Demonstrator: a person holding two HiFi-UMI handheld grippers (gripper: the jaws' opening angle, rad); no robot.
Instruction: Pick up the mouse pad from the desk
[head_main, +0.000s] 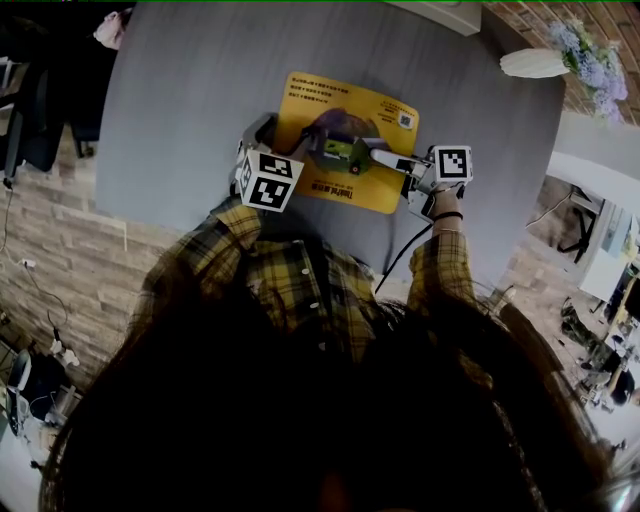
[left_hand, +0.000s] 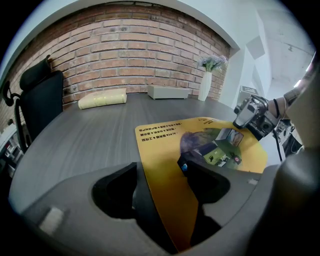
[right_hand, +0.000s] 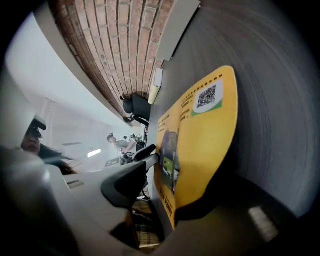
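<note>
- Grippers: two, one in each hand. Each carries one cube with square markers, which makes two cubes: left (head_main: 268, 178) and right (head_main: 452, 163).
- Left gripper (left_hand: 160, 170): we find its jaws drawn close together, pinching the near corner of the mouse pad (head_main: 325, 100). The yellow sheet runs up between them from the bottom of the left gripper view.
- Right gripper (right_hand: 167, 165): its jaws stand partly apart with the pad's edge between them. The pad lies against one jaw. A gap shows between the other jaw and the printed face along most of that jaw's length. We cannot tell whether that jaw's tip touches the print.
- Mouse pad: one, yellow with a dark printed picture and a square code in one corner. In the head view it spans the space between the two grippers, with the left gripper at its near left corner and the right gripper at its right edge. It bends up off the desk (head_main: 190, 100) at both held edges.
- Desk: one, with a dark grey wood grain.
- At the far side of the desk:
  - One white vase (left_hand: 205, 86) of pale flowers (left_hand: 212, 62).
  - One flat grey box (left_hand: 167, 91).
  - One pale yellow roll (left_hand: 102, 99).
- Chair (left_hand: 42, 100): one, black, beside the desk.
- Plaid sleeves: two, and the right one (head_main: 440, 265) reaches to the right gripper.
</note>
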